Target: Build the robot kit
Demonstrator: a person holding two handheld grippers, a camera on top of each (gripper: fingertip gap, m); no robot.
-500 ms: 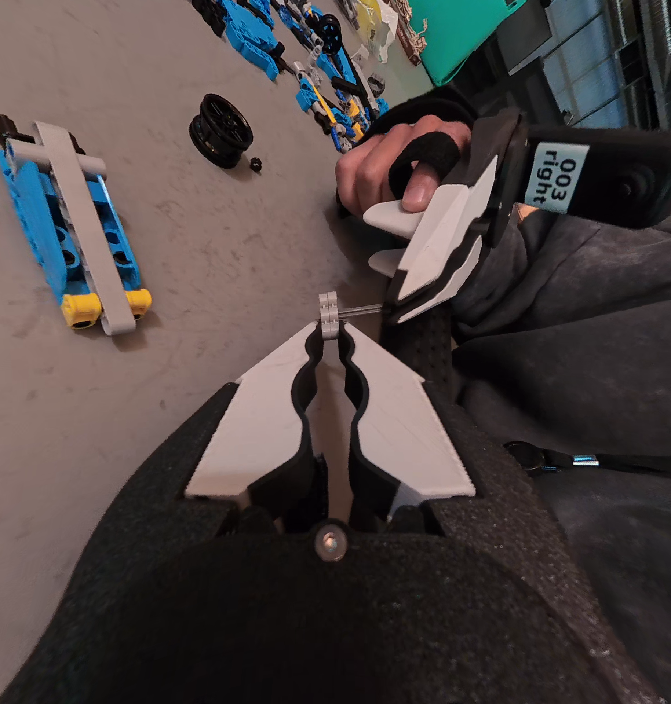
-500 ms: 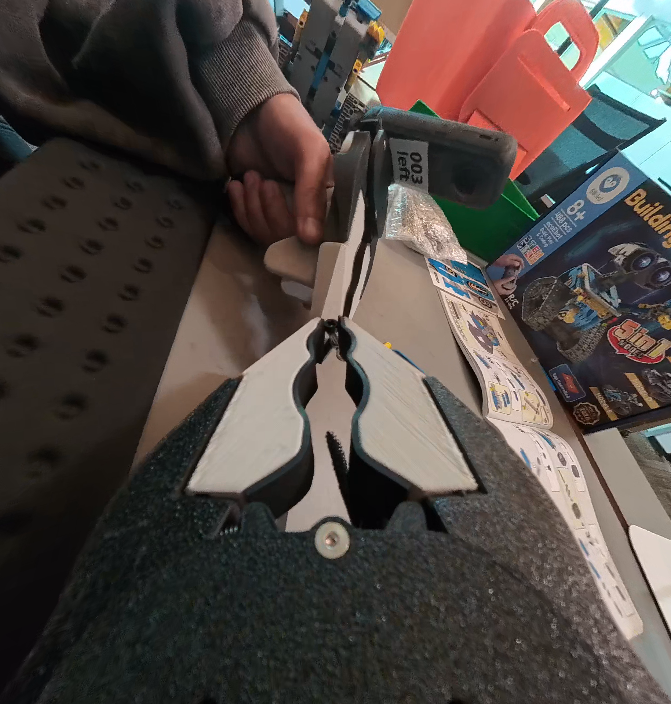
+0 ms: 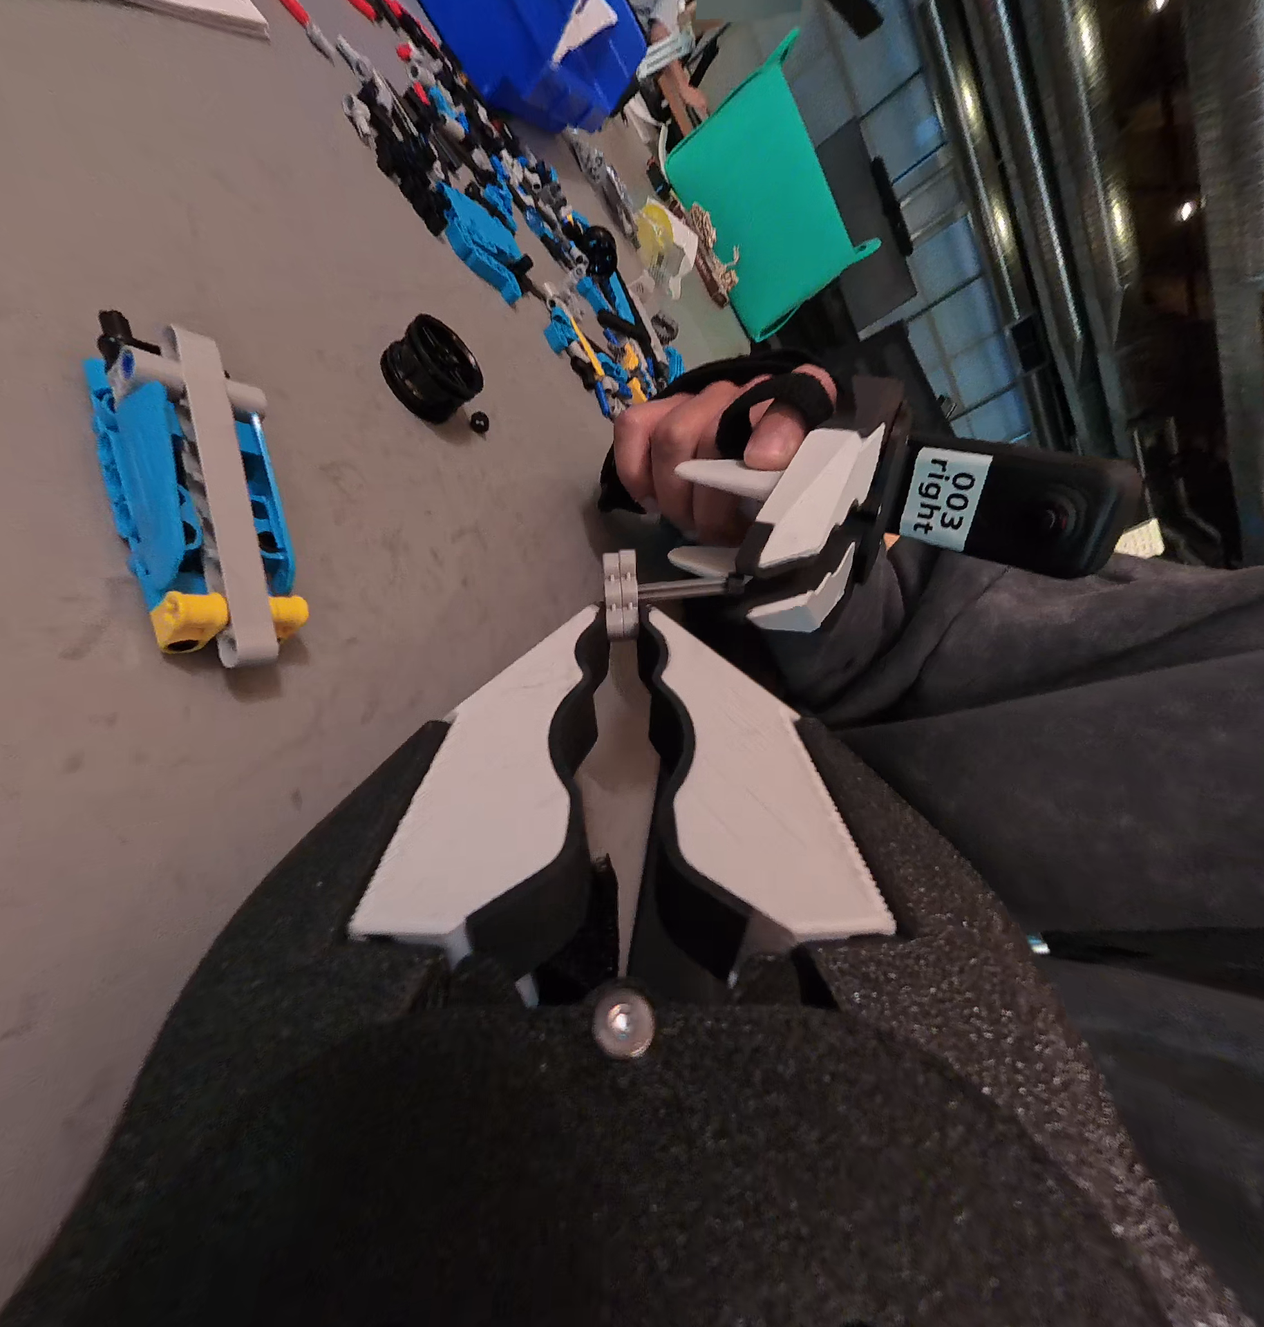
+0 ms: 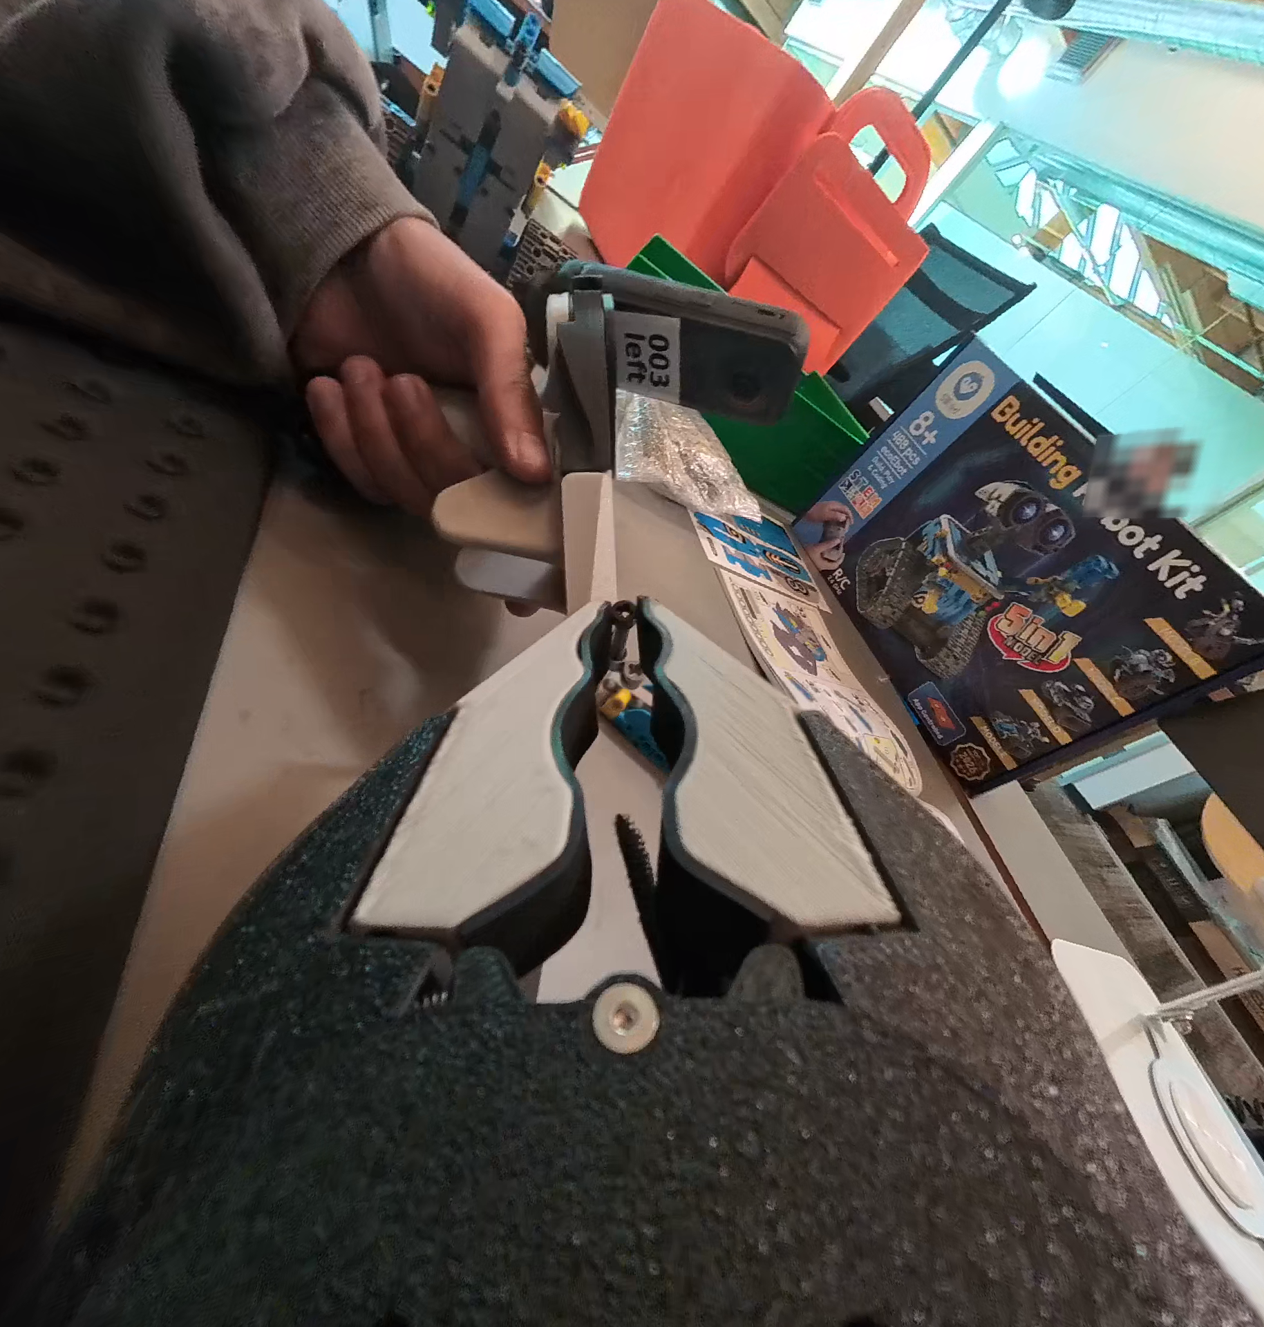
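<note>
1. My left tongs [image 3: 621, 623] are clamping narrowly on a small grey connector piece [image 3: 620, 590], holding it above the grey worktop [image 3: 270, 826].
2. My right tongs [image 4: 623, 610] are pinching the dark end of a thin grey axle [image 3: 675, 590]; its other end is meeting the connector piece, though I cannot tell how deep it is sitting.
3. In the left wrist view, the right tongs are reaching in from the right, with a person's hand [image 3: 693, 459] gripping the handle.
4. A blue, grey and yellow brick assembly [image 3: 191, 495] is lying flat on the worktop, well apart to the left of the held piece.
5. A black wheel hub [image 3: 431, 366] is resting near it, with a tiny black part [image 3: 479, 422] just beside.
6. A spread of loose blue and black bricks [image 3: 514, 208] is lying farther back.
7. In the right wrist view, instruction sheets [image 4: 794, 632] are lying beside a printed kit box [image 4: 1045, 596].
</note>
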